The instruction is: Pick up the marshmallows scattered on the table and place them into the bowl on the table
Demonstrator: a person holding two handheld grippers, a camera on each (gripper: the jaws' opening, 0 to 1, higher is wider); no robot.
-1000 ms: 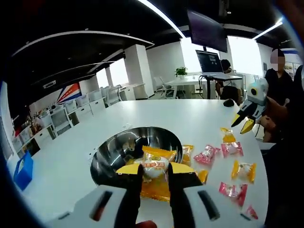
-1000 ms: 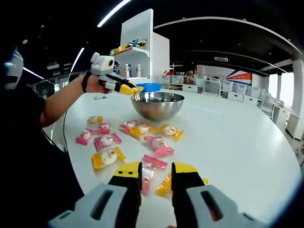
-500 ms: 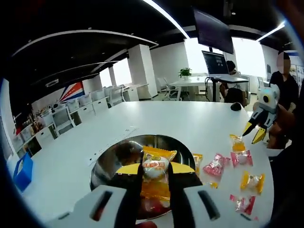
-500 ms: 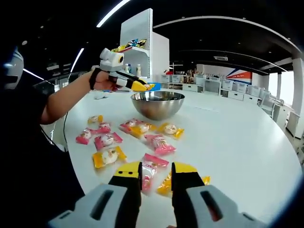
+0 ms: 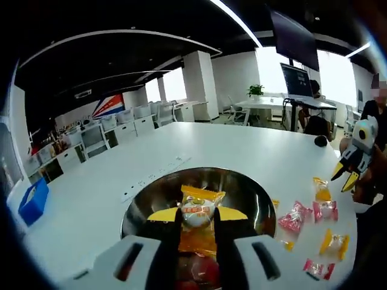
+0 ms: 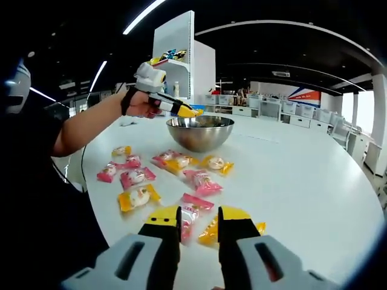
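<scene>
Left gripper view
Step in hand: delivery of a yellow marshmallow packet (image 5: 198,212) to the bowl (image 5: 151,196); judged mid-task.
Left gripper (image 5: 197,215): lower centre of frame, jaws clenched on the packet, held over the bowl's opening.
Bowl: steel, centre of frame, on the white table (image 5: 242,148); something red inside near the lower rim, too blurred to name.
Next move: release over the bowl, then return for another packet.
Loose packets (image 5: 313,225): lower right, beside the bowl.
Right gripper (image 5: 346,176): far right edge.

Right gripper view
Right gripper (image 6: 198,215): lower centre, jaws parted, holding nothing, just above a pink packet (image 6: 192,211) and an orange packet (image 6: 213,229).
Left arm: raised from upper left, hand extended to the bowl's rim.
Bowl: upper centre.
</scene>
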